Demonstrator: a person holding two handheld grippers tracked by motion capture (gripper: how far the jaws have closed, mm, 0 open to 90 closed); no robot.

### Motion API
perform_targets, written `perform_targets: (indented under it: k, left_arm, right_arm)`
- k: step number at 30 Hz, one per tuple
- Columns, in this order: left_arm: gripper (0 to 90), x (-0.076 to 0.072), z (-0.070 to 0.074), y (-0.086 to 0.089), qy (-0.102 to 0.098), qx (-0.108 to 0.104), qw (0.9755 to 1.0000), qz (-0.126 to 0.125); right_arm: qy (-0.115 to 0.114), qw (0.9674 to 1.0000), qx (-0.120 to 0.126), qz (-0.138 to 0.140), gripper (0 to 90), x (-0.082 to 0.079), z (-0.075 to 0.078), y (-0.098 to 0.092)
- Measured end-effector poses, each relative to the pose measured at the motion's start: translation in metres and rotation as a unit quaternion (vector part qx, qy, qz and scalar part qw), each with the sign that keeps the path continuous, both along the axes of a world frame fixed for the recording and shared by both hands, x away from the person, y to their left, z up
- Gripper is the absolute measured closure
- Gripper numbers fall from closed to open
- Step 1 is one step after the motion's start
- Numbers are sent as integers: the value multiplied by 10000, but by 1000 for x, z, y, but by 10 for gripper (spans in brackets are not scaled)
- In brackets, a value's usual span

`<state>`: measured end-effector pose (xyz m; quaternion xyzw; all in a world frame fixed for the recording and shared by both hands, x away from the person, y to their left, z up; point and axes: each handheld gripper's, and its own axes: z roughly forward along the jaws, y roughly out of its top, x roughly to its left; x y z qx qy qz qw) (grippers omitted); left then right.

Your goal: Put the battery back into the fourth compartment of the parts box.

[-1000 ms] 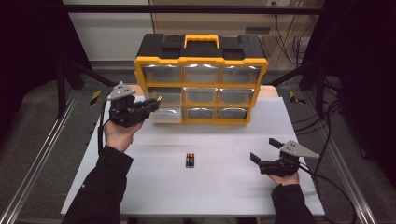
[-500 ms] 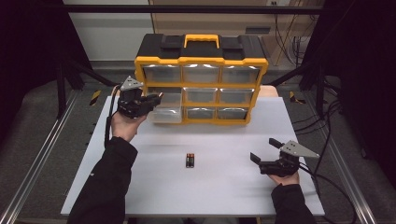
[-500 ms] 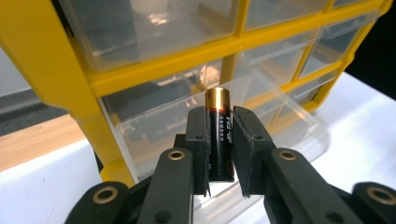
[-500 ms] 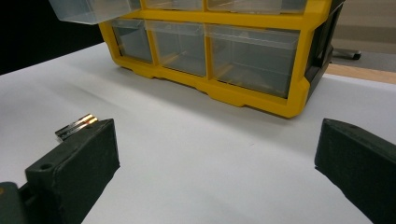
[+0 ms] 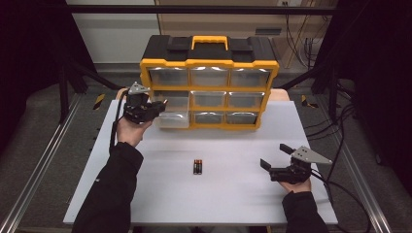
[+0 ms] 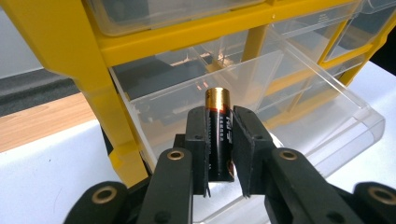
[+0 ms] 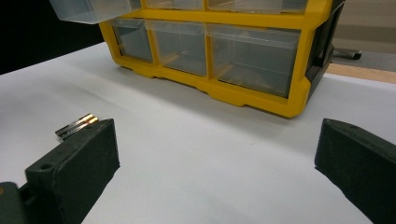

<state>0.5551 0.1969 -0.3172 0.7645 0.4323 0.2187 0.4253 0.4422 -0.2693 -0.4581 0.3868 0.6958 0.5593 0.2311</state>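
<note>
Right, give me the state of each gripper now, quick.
Left gripper: shut on a battery, held over the pulled-out clear drawer.
Right gripper: open, fingers wide apart, holding nothing, low over the white table.

White table [image 5: 233, 194], 2 batteries [image 5: 197, 166] lying side by side near its middle

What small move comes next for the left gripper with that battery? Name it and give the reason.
Probably ease the left gripper forward over the pulled-out clear drawer, then open the jaws. They are clamped on the battery, whose gold end points at the drawer's open top. More batteries lie on the table.
</note>
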Motion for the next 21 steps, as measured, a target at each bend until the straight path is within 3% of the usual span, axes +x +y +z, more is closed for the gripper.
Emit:
perform_targets:
  k: [5,7,10,17,18,19,21]
  left_arm:
    - [715,-2,1,0,-93,6,9999,42]
    - [704,-5,3,2,-228,-90,9997,40]
    - [632,-14,8,6,-402,-283,9988,-26]
    - [465,-32,12,10,-610,-443,9970,-178]
    - [411,-39,12,12,-673,-514,9961,-237]
    - [394,-39,12,12,-673,-514,9961,-237]
    - [358,-47,10,15,-850,-650,9938,-293]
  right_arm:
    - [-5,10000,6,-2,3,0,0,0]
    - [-8,10000,7,0,3,0,0,0]
    - [0,10000,18,-9,2,0,1,0]
    - [-15,10000,30,-12,2,-1,1,0]
    - [-14,10000,30,-12,3,-1,1,0]
    - [-14,10000,30,-12,3,-1,1,0]
    - [-16,10000,32,-9,2,-1,1,0]
